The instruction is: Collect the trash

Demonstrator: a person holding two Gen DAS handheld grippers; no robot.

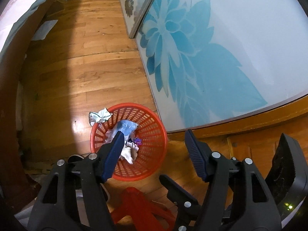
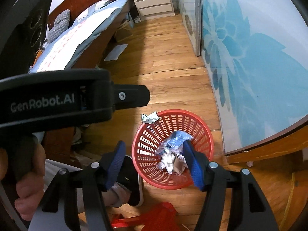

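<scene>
Both sets of tongs hang released over the red basket [image 1: 154, 130], nothing between their blue pads: my left gripper [image 1: 154, 144] straddles its right rim, my right gripper [image 2: 154, 154] its left side. From left to right I see the crumpled paper [image 2: 150, 117] resting at the basket's far-left rim, touching it and, I think, on the floor [image 2: 169, 73] outside, then the wrappers and tissue [image 2: 169, 161] already inside. That stray paper lies ahead of both tongs and a little left, its long axis roughly crosswise; neither hand looks clearly nearer.
</scene>
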